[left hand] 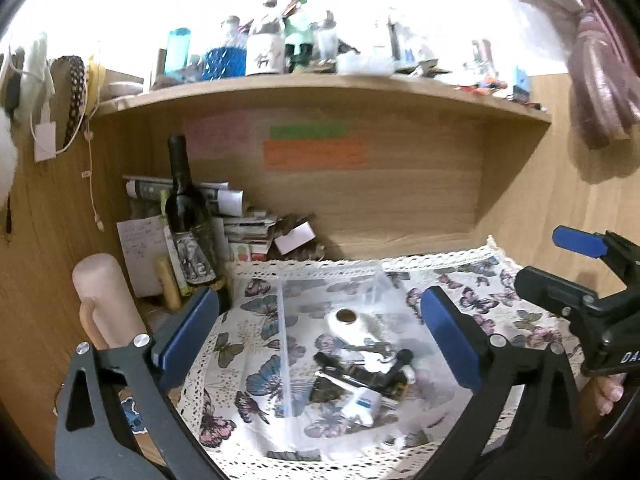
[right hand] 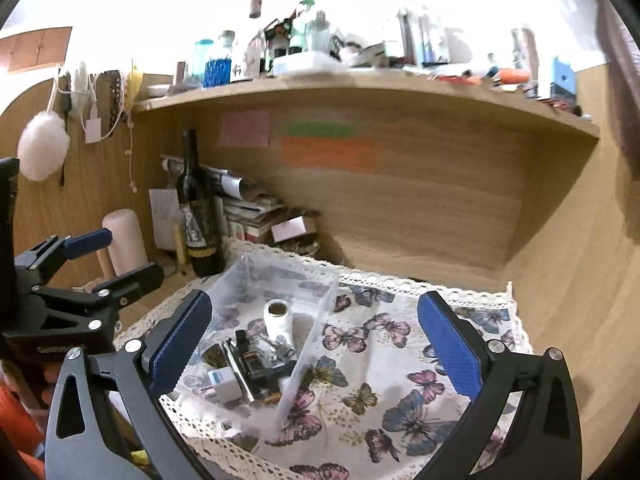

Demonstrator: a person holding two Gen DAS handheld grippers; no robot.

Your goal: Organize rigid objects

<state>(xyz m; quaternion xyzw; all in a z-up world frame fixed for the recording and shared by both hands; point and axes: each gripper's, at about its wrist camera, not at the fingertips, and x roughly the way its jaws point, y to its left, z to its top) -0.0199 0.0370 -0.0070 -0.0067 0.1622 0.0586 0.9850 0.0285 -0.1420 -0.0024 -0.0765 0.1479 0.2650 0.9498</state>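
Note:
A clear plastic bin (left hand: 332,280) (right hand: 288,276) sits on a butterfly-print cloth (left hand: 248,320) (right hand: 400,360). Inside lie a white tape roll (left hand: 348,322) (right hand: 278,318), keys (left hand: 372,350), a white charger block (left hand: 366,402) (right hand: 224,386) and dark small items (left hand: 360,376) (right hand: 252,364). My left gripper (left hand: 320,340) is open and empty, hovering above the bin; it also shows in the right wrist view (right hand: 116,256). My right gripper (right hand: 316,344) is open and empty over the bin's right wall; it also shows at the right edge of the left wrist view (left hand: 560,264).
A dark wine bottle (left hand: 188,216) (right hand: 200,208) stands left of the bin, beside a pink mug (left hand: 106,300) (right hand: 124,240) and stacked papers (left hand: 240,220). A cluttered wooden shelf (left hand: 320,84) hangs overhead. The desk's wooden back panel (right hand: 420,208) closes the rear.

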